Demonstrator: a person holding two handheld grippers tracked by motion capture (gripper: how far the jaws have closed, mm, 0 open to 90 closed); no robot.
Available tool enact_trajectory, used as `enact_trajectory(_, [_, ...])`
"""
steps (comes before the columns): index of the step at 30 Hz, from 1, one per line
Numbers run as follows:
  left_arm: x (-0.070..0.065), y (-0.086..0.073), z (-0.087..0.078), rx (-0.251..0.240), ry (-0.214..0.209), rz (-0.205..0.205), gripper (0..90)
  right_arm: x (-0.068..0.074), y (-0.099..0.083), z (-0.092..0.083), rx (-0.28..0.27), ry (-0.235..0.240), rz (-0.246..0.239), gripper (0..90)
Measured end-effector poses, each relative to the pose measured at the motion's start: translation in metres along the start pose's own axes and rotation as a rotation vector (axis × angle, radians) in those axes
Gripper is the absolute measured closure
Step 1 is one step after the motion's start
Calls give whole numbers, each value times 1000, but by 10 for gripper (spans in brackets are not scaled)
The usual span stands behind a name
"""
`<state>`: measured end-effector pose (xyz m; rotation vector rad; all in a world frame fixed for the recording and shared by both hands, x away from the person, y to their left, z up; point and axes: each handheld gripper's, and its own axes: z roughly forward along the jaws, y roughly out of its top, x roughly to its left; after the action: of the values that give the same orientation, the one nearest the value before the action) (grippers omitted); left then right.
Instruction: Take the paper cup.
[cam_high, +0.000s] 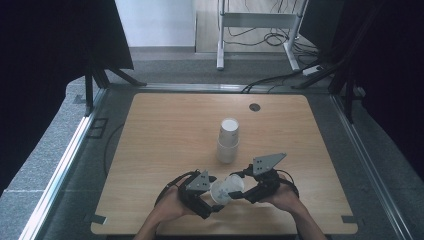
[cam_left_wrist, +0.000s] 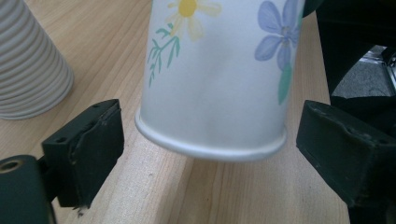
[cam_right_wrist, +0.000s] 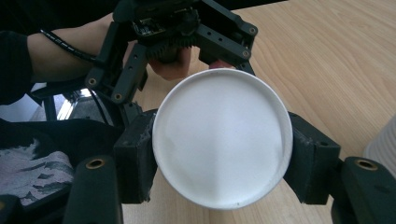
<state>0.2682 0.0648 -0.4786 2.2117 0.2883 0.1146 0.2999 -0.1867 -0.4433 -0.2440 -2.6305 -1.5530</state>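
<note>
Right gripper (cam_right_wrist: 222, 154) pinches the base of a flowered paper cup (cam_high: 226, 188), holding it sideways above the table (cam_high: 160, 130). Left gripper (cam_left_wrist: 205, 140) sits spread around its rim end, not touching. Looks like a handover; next, the left jaws probably need to close gently.

A lab recording booth: a bare wooden desk (cam_high: 165, 150) ringed by black curtains (cam_high: 45, 45), metal floor rails (cam_high: 65, 165), loose cables (cam_high: 270, 37) and grey carpet (cam_high: 40, 150).

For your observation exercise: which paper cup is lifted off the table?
The flower-printed cup, gripped by the right gripper; the ribbed white cups stand stacked on the table.
</note>
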Motion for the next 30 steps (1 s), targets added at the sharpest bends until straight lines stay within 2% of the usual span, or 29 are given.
enact_trajectory(5, [0, -1, 3, -13, -7, -8, 138, 1, 0, 1, -6, 9, 0, 349])
enact_trajectory(9, [-3, -1, 6, -2, -16, 10, 138, 1, 0, 2, -9, 12, 0, 349])
enact_trajectory(14, [-2, -1, 7, 2, 5, 12, 153, 1, 0, 2, -10, 18, 1, 349])
enact_trajectory(20, [-2, -2, 6, -6, 5, 12, 220, -1, -1, 2, -6, 17, 10, 350])
enact_trajectory(30, [-2, -3, 6, 11, 21, 27, 329, -2, -2, 2, 5, 13, 11, 361])
